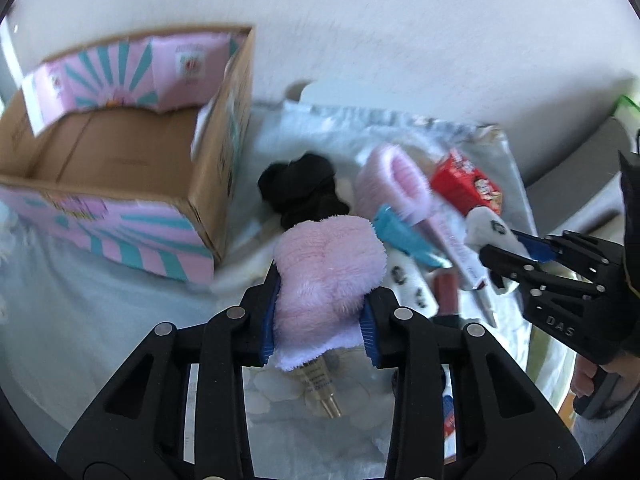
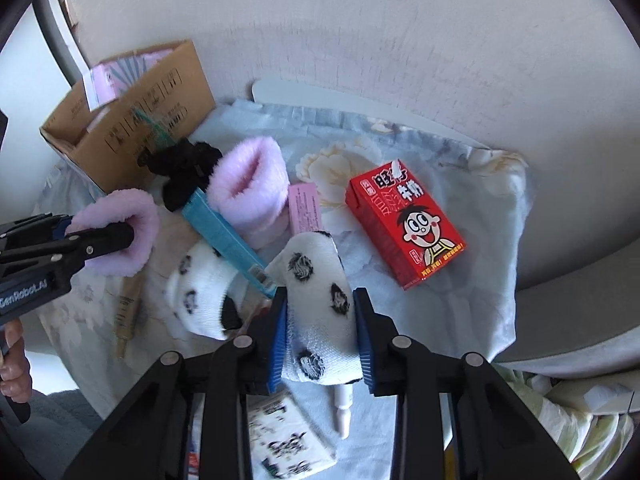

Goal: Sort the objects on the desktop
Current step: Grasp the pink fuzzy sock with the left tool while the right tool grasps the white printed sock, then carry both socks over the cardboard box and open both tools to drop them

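Note:
My left gripper [image 1: 322, 300] is shut on a fluffy pink sock [image 1: 328, 264], which bulges out above its blue pads. From the right wrist view, this gripper [image 2: 108, 236] and its pink sock [image 2: 132, 256] are at the left. My right gripper [image 2: 320, 308] is shut on a white sock with black spots [image 2: 316, 280], pads pressed on both sides. A second pink sock [image 2: 252, 184] and a second spotted sock [image 2: 204, 292] lie on the floral cloth [image 2: 480, 240]. An open cardboard box [image 1: 120, 148] stands at the left.
On the cloth lie a red milk carton [image 2: 404, 224], a teal box [image 2: 224, 232], a black fuzzy item [image 2: 180, 168], a small pink box [image 2: 306, 208], a tissue pack [image 2: 284, 436] and a white tube [image 2: 344, 412]. A wall rises behind.

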